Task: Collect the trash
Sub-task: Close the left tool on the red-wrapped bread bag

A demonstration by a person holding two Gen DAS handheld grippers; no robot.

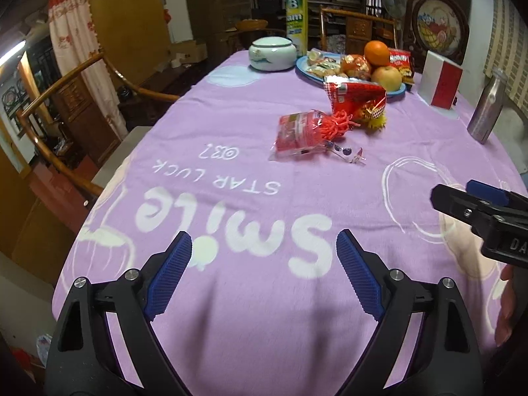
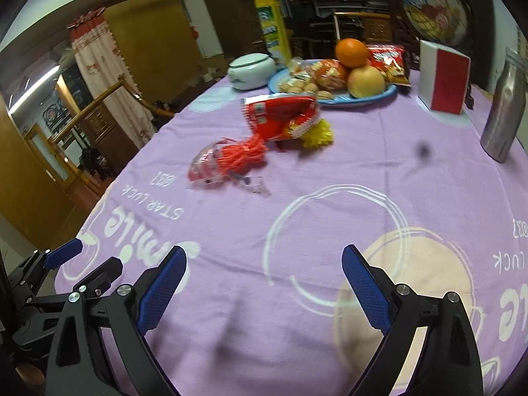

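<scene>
Trash lies in the middle of the purple tablecloth (image 1: 231, 297): a crumpled clear-and-red wrapper with orange shreds (image 1: 307, 132) (image 2: 227, 161), a red snack bag (image 1: 356, 97) (image 2: 280, 117) with a yellow tassel (image 2: 318, 137) behind it, and small clear scraps (image 1: 349, 155) (image 2: 255, 186). My left gripper (image 1: 264, 257) is open and empty, well short of the trash. My right gripper (image 2: 264, 274) is open and empty too. It also shows at the right edge of the left wrist view (image 1: 462, 198).
A blue plate (image 1: 397, 92) (image 2: 330, 100) of fruit and snacks stands behind the trash. A white lidded jar (image 1: 272, 53), a tall yellow canister (image 1: 296, 10), a red-and-white box (image 1: 440, 79) and a steel bottle (image 1: 486, 109) stand around it. A wooden chair (image 1: 66, 99) is at the left.
</scene>
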